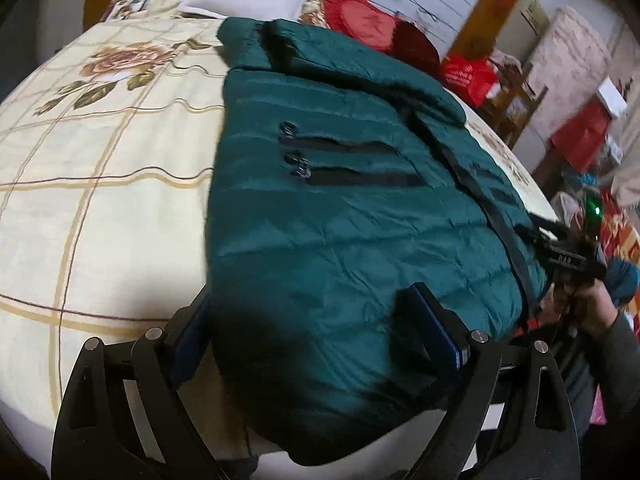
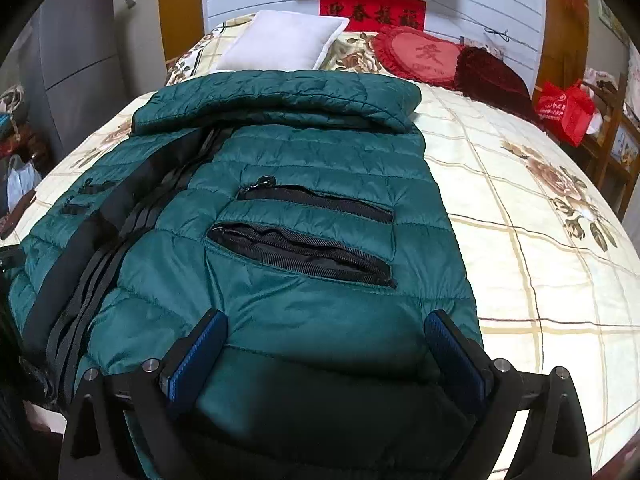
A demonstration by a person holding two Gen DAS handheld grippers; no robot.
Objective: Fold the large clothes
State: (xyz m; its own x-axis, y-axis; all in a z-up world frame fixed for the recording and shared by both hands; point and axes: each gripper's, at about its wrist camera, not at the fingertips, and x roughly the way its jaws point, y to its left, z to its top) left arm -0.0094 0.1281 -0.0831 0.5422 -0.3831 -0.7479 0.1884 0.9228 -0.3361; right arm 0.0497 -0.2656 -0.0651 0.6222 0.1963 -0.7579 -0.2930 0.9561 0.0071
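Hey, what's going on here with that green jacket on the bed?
A person is folding a dark green puffer jacket laid flat on a bed with a floral checked bedspread. They hold a two-finger gripper in each hand. The left gripper and the right gripper are both at the jacket's near hem, jaws wide open with fabric between them but not pinched yet. The sleeves already look tucked in, and a white pillow sits at the head of the bed.
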